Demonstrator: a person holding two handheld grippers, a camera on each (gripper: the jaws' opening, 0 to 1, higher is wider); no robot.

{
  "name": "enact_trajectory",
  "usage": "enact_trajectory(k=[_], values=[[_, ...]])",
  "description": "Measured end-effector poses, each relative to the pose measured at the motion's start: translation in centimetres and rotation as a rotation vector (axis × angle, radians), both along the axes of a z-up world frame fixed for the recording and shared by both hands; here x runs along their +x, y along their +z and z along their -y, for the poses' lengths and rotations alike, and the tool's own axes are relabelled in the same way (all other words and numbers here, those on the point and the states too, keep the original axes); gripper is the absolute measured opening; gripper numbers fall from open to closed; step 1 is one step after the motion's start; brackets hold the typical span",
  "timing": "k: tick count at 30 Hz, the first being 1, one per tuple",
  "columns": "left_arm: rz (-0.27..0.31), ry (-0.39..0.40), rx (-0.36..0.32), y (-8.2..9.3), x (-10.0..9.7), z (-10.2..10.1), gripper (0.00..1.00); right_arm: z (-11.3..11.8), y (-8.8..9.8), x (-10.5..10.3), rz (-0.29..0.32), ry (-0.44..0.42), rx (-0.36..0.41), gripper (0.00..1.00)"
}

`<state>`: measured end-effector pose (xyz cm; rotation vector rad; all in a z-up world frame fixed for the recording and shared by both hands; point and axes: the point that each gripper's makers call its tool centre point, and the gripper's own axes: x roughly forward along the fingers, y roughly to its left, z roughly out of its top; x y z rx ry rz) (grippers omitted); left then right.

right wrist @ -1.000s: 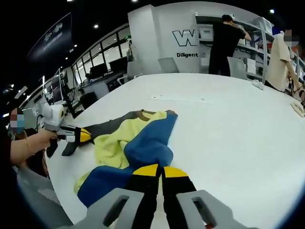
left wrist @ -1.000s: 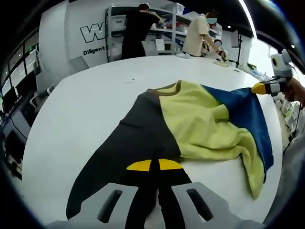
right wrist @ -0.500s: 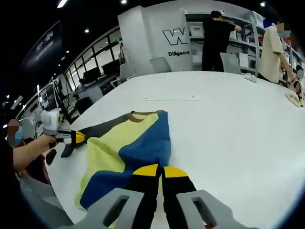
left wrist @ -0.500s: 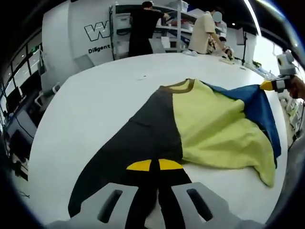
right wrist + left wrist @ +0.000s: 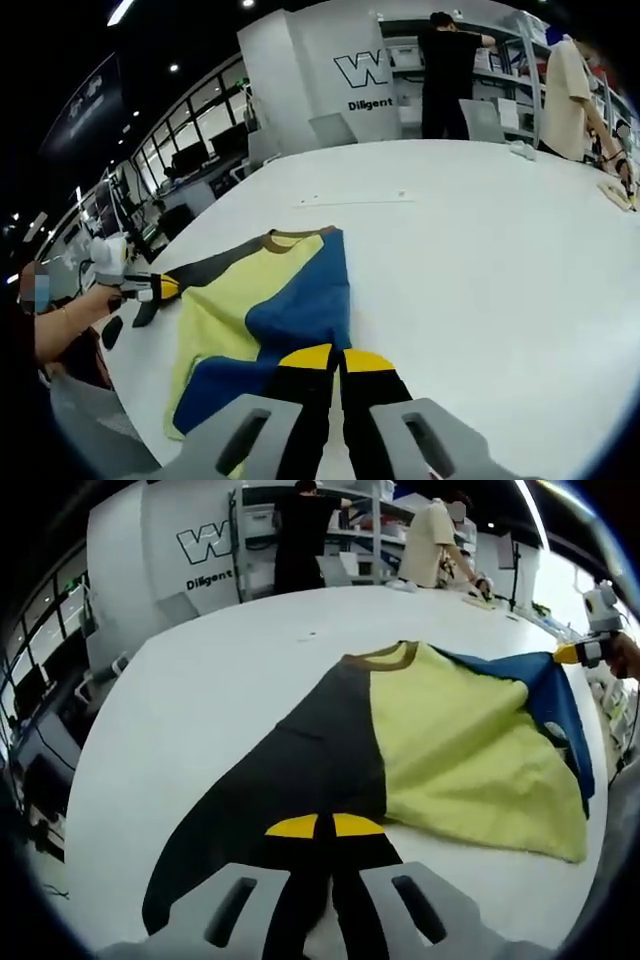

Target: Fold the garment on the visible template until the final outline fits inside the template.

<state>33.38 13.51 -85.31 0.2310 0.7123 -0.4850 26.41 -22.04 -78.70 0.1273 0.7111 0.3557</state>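
Observation:
A sweater with a dark grey sleeve (image 5: 300, 770), a yellow body (image 5: 450, 740) and a blue sleeve (image 5: 545, 695) lies spread on the white table (image 5: 200, 690). My left gripper (image 5: 320, 827) is shut on the end of the dark grey sleeve. At the far right, my right gripper (image 5: 572, 653) pinches the blue sleeve's end. In the right gripper view, my right gripper (image 5: 338, 358) is shut on the blue sleeve (image 5: 300, 310), and the left gripper (image 5: 165, 288), held by a hand (image 5: 80, 305), grips the dark sleeve (image 5: 215, 268) at the table's left edge.
A thin pale line (image 5: 350, 199) marks the tabletop beyond the collar. Two people (image 5: 300, 535) (image 5: 430, 540) stand at shelves behind the table's far edge. Chairs and desks (image 5: 200, 170) line the left side. Bare tabletop (image 5: 490, 270) stretches right of the sweater.
The sleeves have been pulled apart. The crumpled yellow body and bunched blue sleeve have stretched out flatter on the table. Both grippers have kept their hold.

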Motion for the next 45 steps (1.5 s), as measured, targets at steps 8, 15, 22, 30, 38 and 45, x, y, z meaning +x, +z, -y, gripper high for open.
enact_trajectory(k=[8,15,22,30,38,45], values=[[-0.013,0.005,0.026,-0.5,0.4,-1.3,0.01,0.8,0.0,0.1,-0.024,-0.027,0.032,0.0],[-0.015,0.014,0.023,-0.4,0.8,-2.2,0.01,1.7,-0.4,0.2,-0.043,-0.026,0.004,0.0],[-0.014,0.017,0.022,-0.5,1.2,-2.8,0.01,2.4,-1.0,0.5,-0.065,-0.031,-0.001,0.0],[-0.015,0.043,0.027,-0.3,2.0,-4.1,0.01,3.6,-1.6,1.1,-0.079,-0.068,0.003,0.0],[-0.023,0.048,0.022,-0.3,2.6,-4.8,0.02,4.5,-2.4,1.6,-0.09,-0.092,-0.018,0.0],[-0.027,0.04,0.024,-0.3,2.9,-5.0,0.02,5.3,-3.0,1.9,-0.092,-0.095,-0.083,0.0]])
